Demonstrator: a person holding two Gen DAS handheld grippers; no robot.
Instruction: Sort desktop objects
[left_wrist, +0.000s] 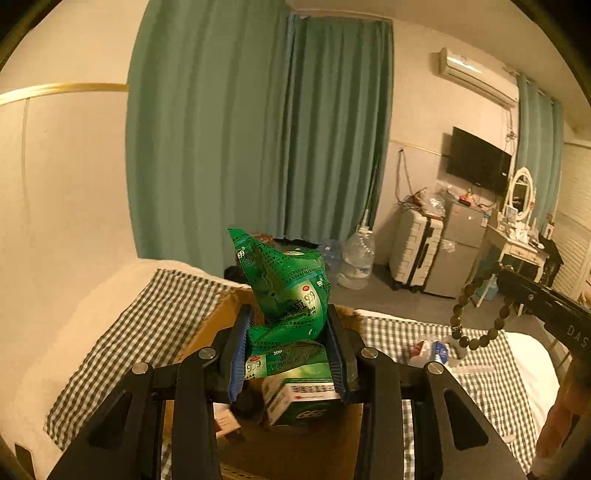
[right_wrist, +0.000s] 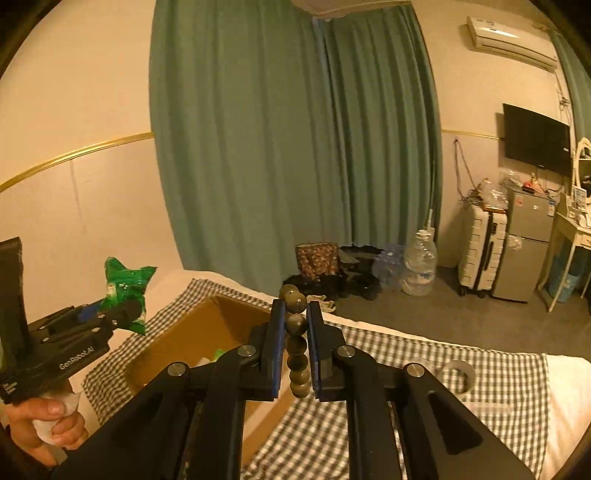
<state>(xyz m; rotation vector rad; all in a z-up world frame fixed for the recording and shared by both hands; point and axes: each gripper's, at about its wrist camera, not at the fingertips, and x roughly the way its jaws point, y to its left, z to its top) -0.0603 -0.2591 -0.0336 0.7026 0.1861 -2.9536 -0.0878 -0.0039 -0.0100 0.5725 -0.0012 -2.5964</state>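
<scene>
Left gripper (left_wrist: 286, 341) clamps the green sachet pack (left_wrist: 286, 291) above the cardboard box (right_wrist: 192, 332), right gripper (right_wrist: 295, 343) pinches the bead bracelet (right_wrist: 297, 325) just beyond the box's edge; mid-transfer, next call: lower each over the box, release.

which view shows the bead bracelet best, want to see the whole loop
The left wrist view: the bead bracelet hangs there as a full open loop from the right gripper, seen from the side. The right wrist view shows only a short edge-on column of beads clamped between that gripper's blue pads; the rest of the loop is hidden.
</scene>
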